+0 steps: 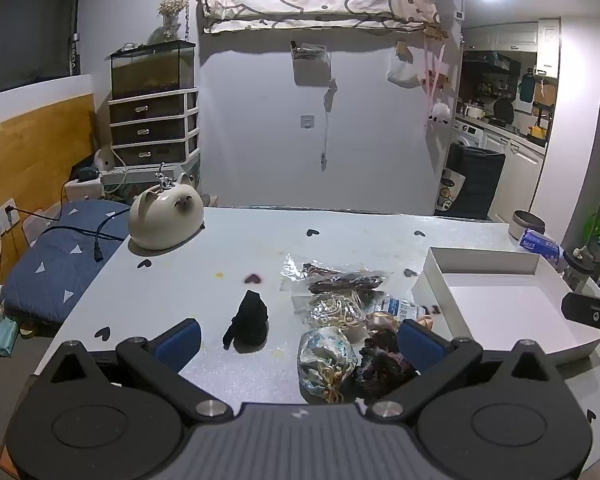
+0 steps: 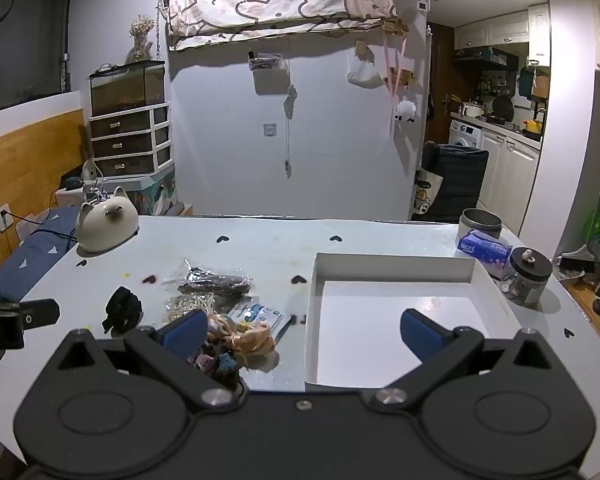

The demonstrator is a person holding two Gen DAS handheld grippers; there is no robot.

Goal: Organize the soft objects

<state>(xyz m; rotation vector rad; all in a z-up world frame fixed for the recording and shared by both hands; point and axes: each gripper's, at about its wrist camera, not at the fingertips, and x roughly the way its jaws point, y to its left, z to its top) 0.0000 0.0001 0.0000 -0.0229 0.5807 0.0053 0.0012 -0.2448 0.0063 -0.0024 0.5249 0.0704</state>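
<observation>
A pile of soft items lies mid-table: a black sock (image 1: 247, 319) (image 2: 123, 309), clear bags of hair ties (image 1: 342, 280) (image 2: 214, 278), a patterned pouch (image 1: 326, 362), a dark knitted scrunchie (image 1: 382, 364) (image 2: 220, 362) and a peach scrunchie (image 2: 254, 340). A white shallow box (image 1: 500, 300) (image 2: 392, 268) stands to their right and holds nothing visible. My left gripper (image 1: 298, 340) is open, low above the table, with the pouch and dark scrunchie between its fingers. My right gripper (image 2: 304, 330) is open, its right finger over the box and its left finger beside the scrunchies.
A ceramic cat figure (image 1: 166, 216) (image 2: 106, 226) sits at the far left of the table. A tin (image 2: 482, 222), a tissue pack (image 2: 484, 246) and a glass jar (image 2: 528, 276) stand at the far right. A blue bed (image 1: 60, 256) lies left of the table.
</observation>
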